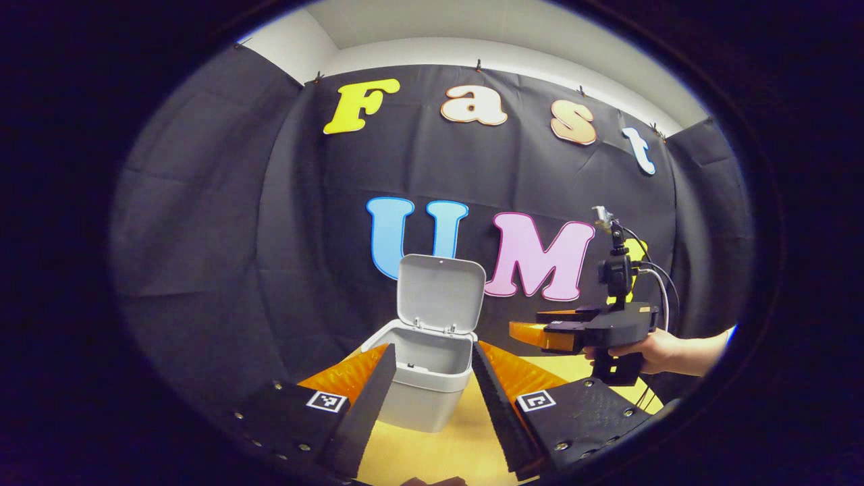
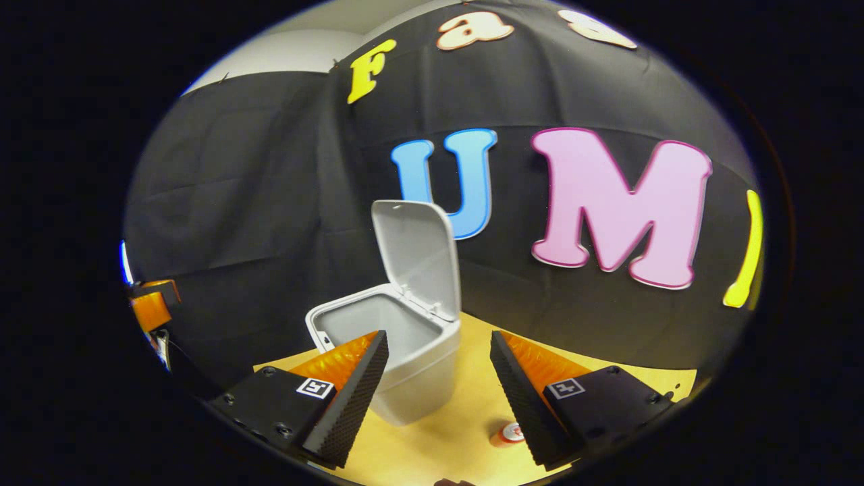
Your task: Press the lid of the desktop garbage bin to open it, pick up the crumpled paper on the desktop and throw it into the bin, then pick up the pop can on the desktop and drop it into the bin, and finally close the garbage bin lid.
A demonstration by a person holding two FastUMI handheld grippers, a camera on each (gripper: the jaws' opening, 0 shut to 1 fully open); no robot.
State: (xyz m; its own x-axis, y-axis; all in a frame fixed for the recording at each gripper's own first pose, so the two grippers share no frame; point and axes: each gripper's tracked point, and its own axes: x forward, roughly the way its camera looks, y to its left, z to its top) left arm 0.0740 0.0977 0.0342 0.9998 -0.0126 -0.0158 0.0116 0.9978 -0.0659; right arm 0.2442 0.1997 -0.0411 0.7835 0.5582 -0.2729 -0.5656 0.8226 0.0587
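- Since the bin point(image 2: 398, 351) stands with its lid point(image 2: 418, 260) up, the right gripper point(image 2: 439, 378), wide and empty, should descend squarely over the can point(image 2: 507, 434).
- Left gripper point(image 1: 428, 398), also wide, holds nothing.

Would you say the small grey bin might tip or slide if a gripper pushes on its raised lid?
Probably. The bin looks like thin plastic, so likely light. Its lid stands upright at the back, so a push there could tip it. The smooth table may let it slide.
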